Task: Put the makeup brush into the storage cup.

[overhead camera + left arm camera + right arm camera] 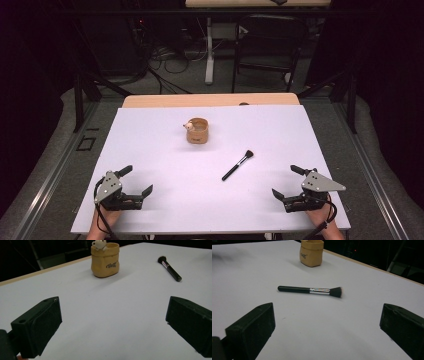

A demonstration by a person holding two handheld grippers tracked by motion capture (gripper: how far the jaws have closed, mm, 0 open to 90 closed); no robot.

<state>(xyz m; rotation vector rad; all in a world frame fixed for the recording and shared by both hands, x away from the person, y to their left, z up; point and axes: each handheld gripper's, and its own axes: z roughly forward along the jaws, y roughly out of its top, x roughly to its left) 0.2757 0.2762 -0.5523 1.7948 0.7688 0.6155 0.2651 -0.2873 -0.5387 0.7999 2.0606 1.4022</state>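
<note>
Nothing is started yet; your left claw (136, 192) and right claw (284, 186) both rest released and empty near the desk's (150, 135) front edge; the makeup brush (237, 165) lies flat mid-desk, apart from the tan pouch-shaped holder (198, 131); grasping and placing remain, I judge.

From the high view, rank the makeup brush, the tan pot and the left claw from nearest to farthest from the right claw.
1. Makeup brush, lying mid-table, up and to the left of the right claw.
2. Tan pot, farther back near the table's middle.
3. Left claw, at the near left corner.
</note>
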